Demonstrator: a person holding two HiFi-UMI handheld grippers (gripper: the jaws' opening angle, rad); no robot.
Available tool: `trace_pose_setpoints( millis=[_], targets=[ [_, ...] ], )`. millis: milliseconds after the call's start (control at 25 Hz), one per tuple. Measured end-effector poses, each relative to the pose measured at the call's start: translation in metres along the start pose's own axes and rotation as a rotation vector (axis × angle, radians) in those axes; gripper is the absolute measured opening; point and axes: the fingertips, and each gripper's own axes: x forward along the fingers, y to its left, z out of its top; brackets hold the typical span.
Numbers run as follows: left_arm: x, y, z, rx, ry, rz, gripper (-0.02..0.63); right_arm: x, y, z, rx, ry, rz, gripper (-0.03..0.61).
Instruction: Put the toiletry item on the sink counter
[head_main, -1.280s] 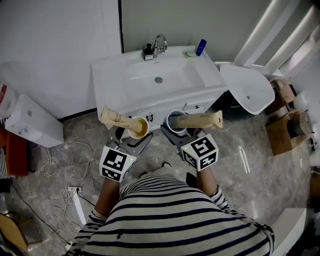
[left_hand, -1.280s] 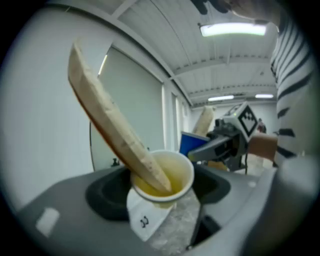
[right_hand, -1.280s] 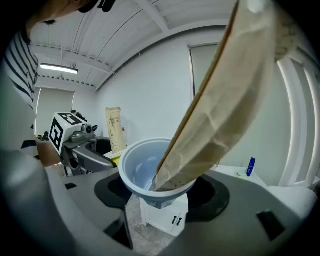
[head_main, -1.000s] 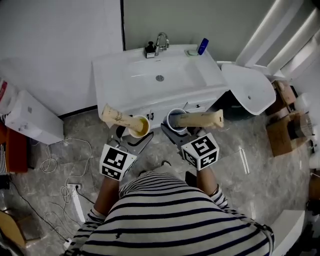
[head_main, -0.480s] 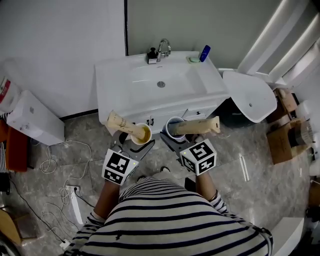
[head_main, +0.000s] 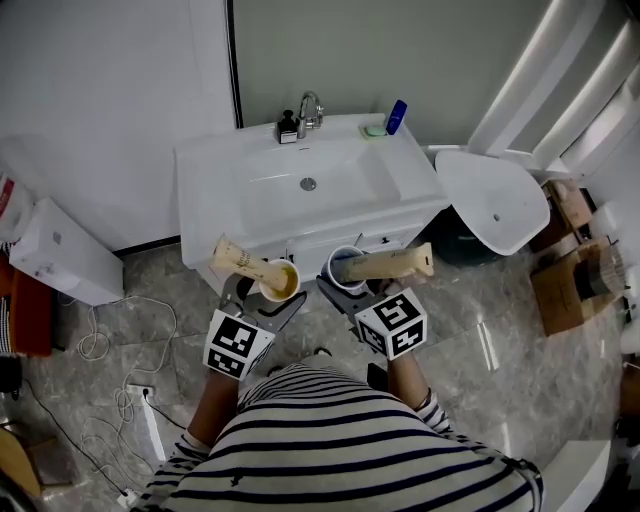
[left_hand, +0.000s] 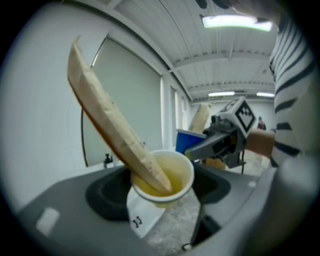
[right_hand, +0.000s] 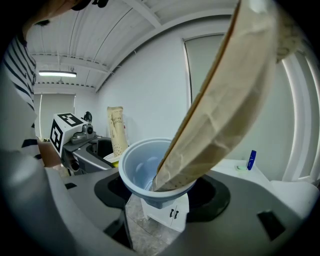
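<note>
The white sink counter (head_main: 214, 170) stands ahead against the wall. In front of its cabinet, my left gripper (head_main: 262, 296) is shut on a yellow cup (head_main: 279, 281) with a beige toiletry tube (head_main: 238, 259) leaning out to the left. Seen from the left gripper view, that cup (left_hand: 176, 175) sits between the jaws with the tube (left_hand: 107, 120) rising up-left. My right gripper (head_main: 347, 284) is shut on a blue cup (head_main: 344, 266) holding a second beige tube (head_main: 392, 264) that points right. The right gripper view has the blue cup (right_hand: 137, 170) and its tube (right_hand: 225, 105) close up.
On the counter's back edge are a faucet (head_main: 310, 104), a black bottle (head_main: 287, 129), a green soap dish (head_main: 374, 130) and a blue item (head_main: 396, 116). A toilet (head_main: 490, 200) stands to the right, cardboard boxes (head_main: 570, 275) beyond it. A white appliance (head_main: 55, 250) and cables (head_main: 110, 330) lie left.
The head view has shifted slightly, so the sink sits a little lower and more to the left. Both grippers keep their cups, side by side before the cabinet.
</note>
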Motion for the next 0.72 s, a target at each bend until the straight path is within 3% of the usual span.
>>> trace_pose_setpoints(
  millis=[400, 720],
  targets=[
    [0.059, -0.001, 0.026, -0.016, 0.006, 0.084, 0.37, 0.005, -0.061, 0.015, -0.038, -0.004, 0.097, 0.298],
    [0.064, 0.017, 0.022, -0.058, 0.042, 0.171, 0.37, 0.031, -0.074, 0.02, -0.035, -0.018, 0.182, 0.298]
  ],
)
